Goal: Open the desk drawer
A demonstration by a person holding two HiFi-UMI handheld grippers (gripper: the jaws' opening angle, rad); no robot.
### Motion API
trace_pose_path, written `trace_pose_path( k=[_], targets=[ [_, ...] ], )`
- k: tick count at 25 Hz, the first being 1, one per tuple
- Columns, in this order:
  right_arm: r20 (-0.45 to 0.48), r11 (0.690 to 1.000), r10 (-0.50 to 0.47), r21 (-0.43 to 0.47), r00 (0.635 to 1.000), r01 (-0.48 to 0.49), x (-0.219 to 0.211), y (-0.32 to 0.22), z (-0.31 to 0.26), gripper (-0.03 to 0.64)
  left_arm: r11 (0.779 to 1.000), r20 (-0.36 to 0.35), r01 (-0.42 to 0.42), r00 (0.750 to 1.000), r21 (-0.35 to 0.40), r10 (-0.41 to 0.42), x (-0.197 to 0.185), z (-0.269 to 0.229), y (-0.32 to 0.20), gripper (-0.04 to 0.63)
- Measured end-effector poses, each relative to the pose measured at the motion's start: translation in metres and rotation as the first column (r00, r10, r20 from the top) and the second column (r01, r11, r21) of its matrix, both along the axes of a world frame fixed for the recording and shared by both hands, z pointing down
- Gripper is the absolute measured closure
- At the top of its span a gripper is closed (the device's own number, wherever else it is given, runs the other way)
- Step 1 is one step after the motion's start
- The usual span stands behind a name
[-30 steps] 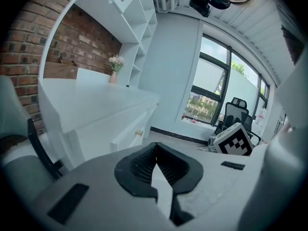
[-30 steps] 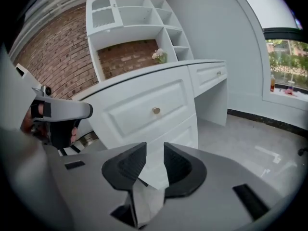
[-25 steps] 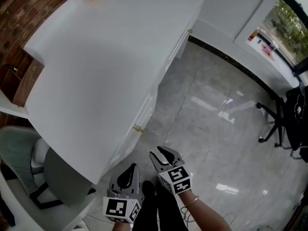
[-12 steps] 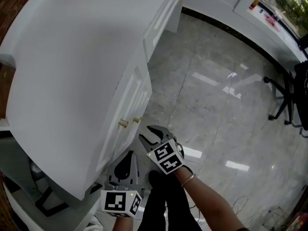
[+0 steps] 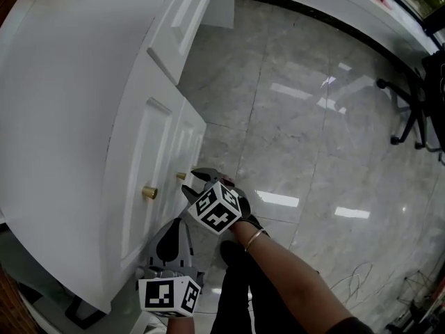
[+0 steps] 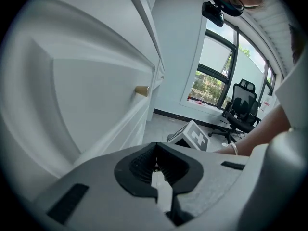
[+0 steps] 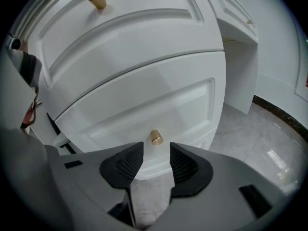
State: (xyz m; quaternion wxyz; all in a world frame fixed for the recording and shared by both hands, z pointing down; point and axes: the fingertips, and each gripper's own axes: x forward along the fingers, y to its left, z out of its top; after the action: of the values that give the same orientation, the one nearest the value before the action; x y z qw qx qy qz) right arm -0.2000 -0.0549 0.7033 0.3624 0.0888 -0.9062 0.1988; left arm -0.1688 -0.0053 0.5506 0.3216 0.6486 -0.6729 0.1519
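The white desk (image 5: 76, 82) fills the left of the head view, its drawer fronts shut. Two brass knobs show there, an upper knob (image 5: 149, 193) and a lower knob (image 5: 181, 177). My right gripper (image 5: 195, 181) is open right beside the lower knob. In the right gripper view that knob (image 7: 156, 137) sits just beyond the jaw tips, centred on the gap, with nothing between the pads. These jaws have just been opening. The right gripper (image 7: 153, 159) points at the lower drawer front (image 7: 159, 105). My left gripper (image 5: 177, 225) hangs lower, shut and empty (image 6: 155, 163), apart from the drawers.
A second knob (image 7: 97, 0) sits on the drawer above. Grey polished floor (image 5: 299, 117) spreads to the right. A black office chair (image 5: 417, 110) stands at the far right, by the window (image 6: 211, 76). The person's dark legs (image 5: 240, 291) are below the grippers, and cables (image 5: 354, 277) lie on the floor.
Both grippers have sunk along the desk's front. The right one has moved left to the lower knob and its jaws stand wider. The drawer fronts have not moved.
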Motion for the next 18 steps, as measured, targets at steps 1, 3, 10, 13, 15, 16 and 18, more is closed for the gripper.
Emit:
trace_pose_path(
  k=[1, 3, 10, 13, 15, 16, 18],
  targets=[
    [-0.005, 1.0, -0.002, -0.012, 1.0, 0.002, -0.001, -0.001, 0.004, 0.468, 1.0, 0.002, -0.003, 1.0, -0.003, 0.003, 0.0, 0.001, -0.001, 0.586],
    [-0.013, 0.999, 0.002, -0.038, 1.0, -0.003, -0.003, -0.003, 0.012, 0.466, 1.0, 0.004, -0.001, 1.0, -0.009, 0.001, -0.001, 0.004, -0.005, 0.586],
    [-0.011, 0.995, -0.09, -0.039, 0.996, 0.09, -0.017, -0.008, 0.013, 0.471, 1.0, -0.001, 0.009, 1.0, 0.001, -0.009, -0.004, 0.004, -0.022, 0.586],
    [-0.017, 0.987, -0.157, -0.026, 0.987, 0.157, -0.023, -0.008, 0.013, 0.512, 1.0, -0.008, 0.02, 1.0, 0.005, -0.02, -0.007, 0.004, -0.027, 0.586],
    [-0.009, 0.982, -0.187, -0.017, 0.982, 0.186, -0.024, -0.006, 0.012, 0.529, 1.0, -0.013, 0.031, 0.999, 0.003, -0.031, -0.007, 0.004, -0.026, 0.586],
    [-0.001, 0.982, -0.187, -0.016, 0.982, 0.187, -0.024, -0.005, 0.012, 0.529, 0.999, -0.014, 0.033, 0.999, 0.001, -0.033, -0.008, 0.005, -0.025, 0.586],
    [0.007, 0.984, -0.176, -0.019, 0.984, 0.176, -0.024, -0.005, 0.011, 0.532, 0.999, -0.013, 0.035, 0.999, -0.005, -0.035, -0.008, 0.004, -0.023, 0.586]
  ],
)
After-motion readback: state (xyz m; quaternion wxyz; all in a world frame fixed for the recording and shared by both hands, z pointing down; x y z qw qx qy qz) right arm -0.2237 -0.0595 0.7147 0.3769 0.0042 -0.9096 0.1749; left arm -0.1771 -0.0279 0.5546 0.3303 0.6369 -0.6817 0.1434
